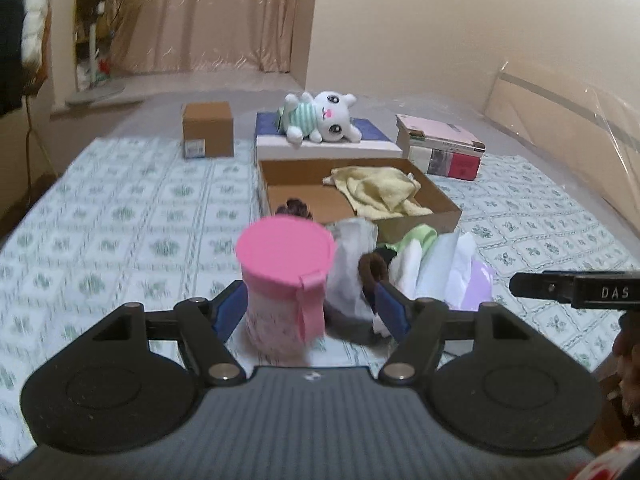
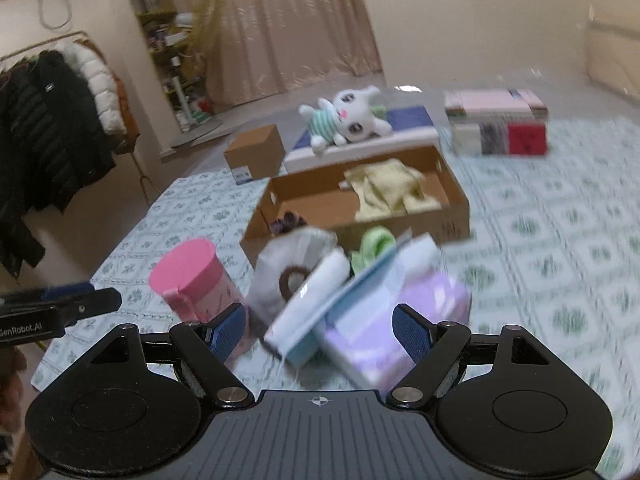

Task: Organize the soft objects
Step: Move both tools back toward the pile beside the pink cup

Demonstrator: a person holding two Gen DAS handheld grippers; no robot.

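Approach looks to be the step in hand. In the left wrist view, the left gripper [image 1: 310, 306] stands with jaws spread, the pink cylinder [image 1: 286, 280] low at centre between them, untouched as far as I can tell. Upper centre sits the cardboard tray [image 1: 444, 216] (a yellow cloth [image 1: 380, 192] already inside).

In the right wrist view, the right gripper [image 2: 320, 330] is likewise agape before the lilac tissue pack [image 2: 400, 320], lower centre. Next: settle on one soft item, close.
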